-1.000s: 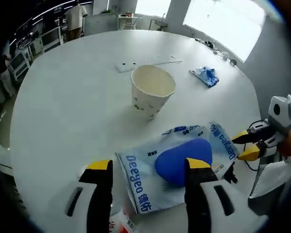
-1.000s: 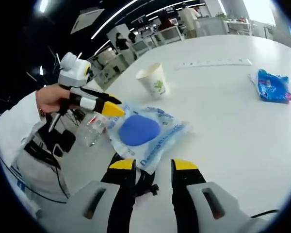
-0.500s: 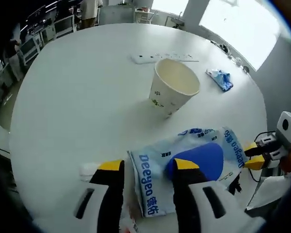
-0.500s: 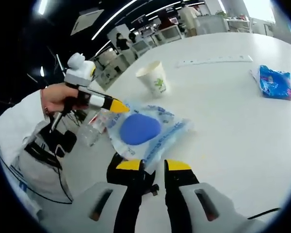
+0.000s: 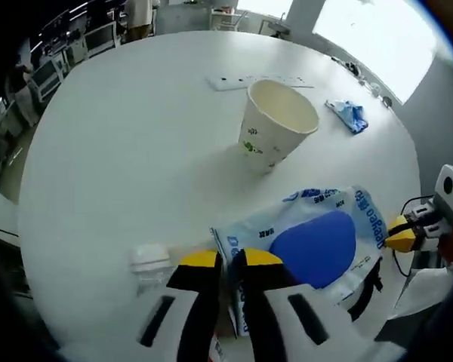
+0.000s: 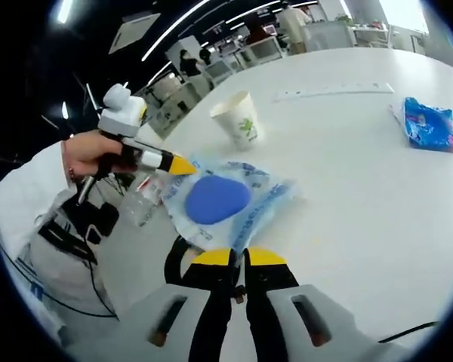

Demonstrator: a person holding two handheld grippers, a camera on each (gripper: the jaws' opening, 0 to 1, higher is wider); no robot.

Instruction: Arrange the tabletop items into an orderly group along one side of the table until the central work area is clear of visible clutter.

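Wipes pack point(image 5: 317, 245) pinched at both ends, long axis running gripper to gripper.
My left gripper point(image 5: 225, 260) and right gripper point(image 6: 238, 257) each look clamped on a pack edge; paper cup point(image 5: 275, 124) sits farther ahead.

The black strap point(image 6: 183, 264) under the wipes pack point(image 6: 226, 204) is mostly hidden by it. The clear bottle point(image 5: 152, 265) is partly behind the left gripper point(image 5: 225, 261).

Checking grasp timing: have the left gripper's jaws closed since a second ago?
Yes. The left gripper has narrowed from wide open to nearly shut at the wet-wipes pack corner.
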